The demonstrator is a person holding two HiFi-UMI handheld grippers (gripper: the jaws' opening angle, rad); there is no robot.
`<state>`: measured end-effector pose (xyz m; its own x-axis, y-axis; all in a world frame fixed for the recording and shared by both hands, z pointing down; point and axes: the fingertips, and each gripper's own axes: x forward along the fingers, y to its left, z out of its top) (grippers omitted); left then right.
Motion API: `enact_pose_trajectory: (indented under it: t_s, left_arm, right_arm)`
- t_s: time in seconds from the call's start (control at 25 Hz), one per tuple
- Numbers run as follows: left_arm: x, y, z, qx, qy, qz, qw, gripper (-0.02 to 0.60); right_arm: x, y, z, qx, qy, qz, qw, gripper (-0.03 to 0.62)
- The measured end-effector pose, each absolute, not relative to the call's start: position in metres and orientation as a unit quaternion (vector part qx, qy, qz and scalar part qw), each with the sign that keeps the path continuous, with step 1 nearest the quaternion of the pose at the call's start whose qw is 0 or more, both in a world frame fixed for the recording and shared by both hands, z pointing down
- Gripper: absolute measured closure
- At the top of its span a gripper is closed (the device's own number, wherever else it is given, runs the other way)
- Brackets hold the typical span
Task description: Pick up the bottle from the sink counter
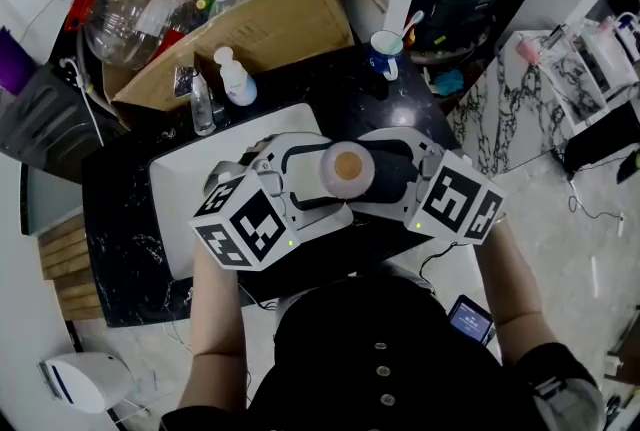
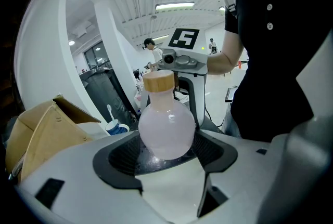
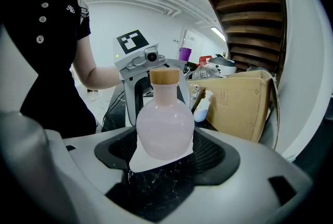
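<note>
A round pale-pink bottle [image 2: 166,132] with a wooden cap [image 1: 348,167] hangs upright above the white sink [image 1: 180,194] and the black marble counter [image 1: 120,229]. My two grippers face each other with the bottle between them. The left gripper [image 1: 318,177] comes in from the left, and its dark pads [image 2: 122,155] press the bulb's sides. The right gripper [image 1: 388,175] comes in from the right, and its pads [image 3: 210,153] hug the same bulb [image 3: 164,132]. From the head view only the cap shows; the grippers hide the bulb.
Behind the sink stand a faucet [image 1: 200,101] and a small pump bottle [image 1: 236,79]. An open cardboard box [image 1: 270,14] full of plastic containers fills the back. A blue mug with a toothbrush [image 1: 386,51] sits at the counter's back right. A phone [image 1: 470,319] lies low at the right.
</note>
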<state>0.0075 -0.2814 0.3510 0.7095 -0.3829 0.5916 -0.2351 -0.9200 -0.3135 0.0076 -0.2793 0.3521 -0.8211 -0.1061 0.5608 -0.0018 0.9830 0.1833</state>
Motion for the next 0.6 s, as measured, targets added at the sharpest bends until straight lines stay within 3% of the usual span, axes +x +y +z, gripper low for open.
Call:
enact_pose_trajectory:
  t_s: [0.6]
  left_arm:
    - [0.0081,-0.2820,0.3522,-0.920,0.169,-0.338,0.106,0.245]
  right_arm:
    - [0.0079,-0.2798,0.3537,0.024,-0.950,-0.086,0.298,0.250]
